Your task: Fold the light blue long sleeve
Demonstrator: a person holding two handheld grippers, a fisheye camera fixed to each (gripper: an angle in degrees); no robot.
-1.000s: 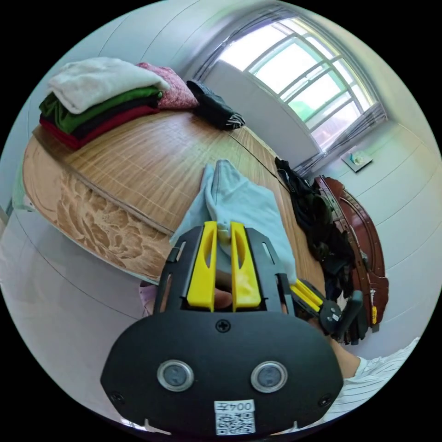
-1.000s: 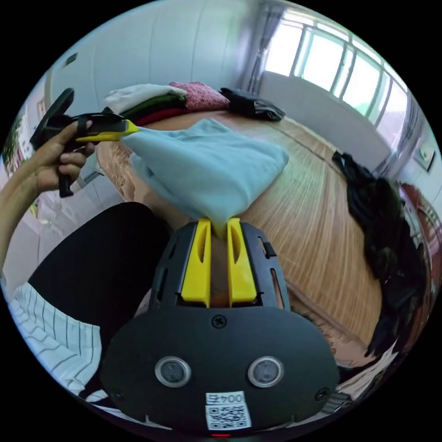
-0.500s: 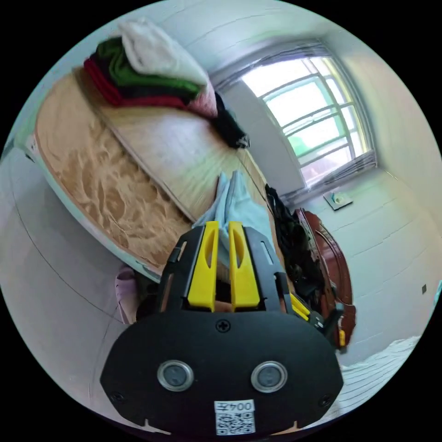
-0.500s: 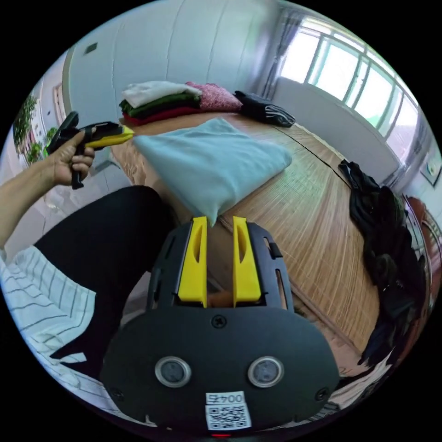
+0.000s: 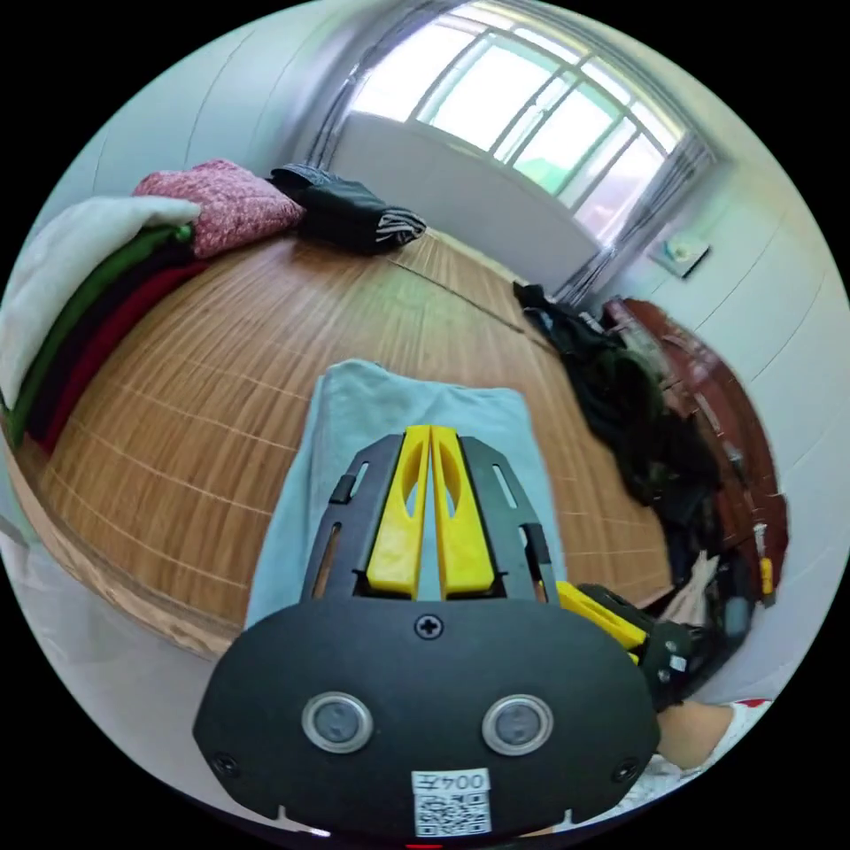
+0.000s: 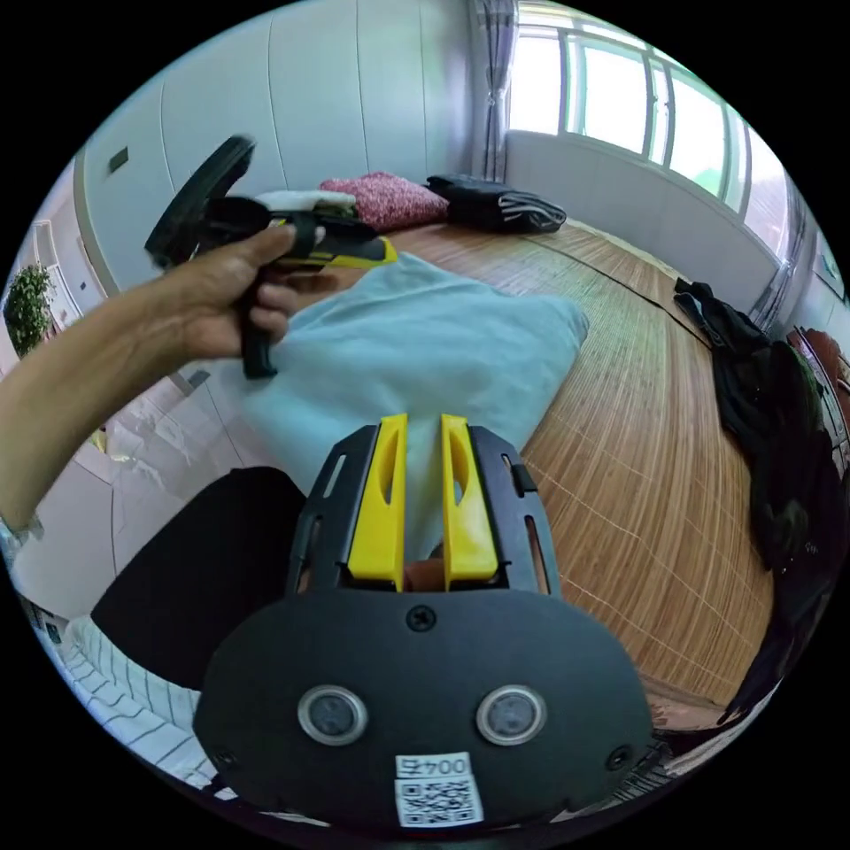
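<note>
Soft light blue folded garment (image 6: 425, 341), limp and light; we grip its edges; left tool (image 5: 429, 434) clenched empty, right tool (image 6: 423, 425) released.

Bare bamboo mat (image 5: 266, 328) between stacked clothes (image 5: 71, 292) and dark heap (image 5: 637, 398).

The left tool (image 5: 429, 431) hides the near middle of the light blue long sleeve (image 5: 416, 403).

Bright daylight came in through the big window (image 5: 522, 115), which looked washed out and white (too bright to see past). Both round pictures bent things near their edges, and the hand (image 6: 221, 292) looked a little blurry.
</note>
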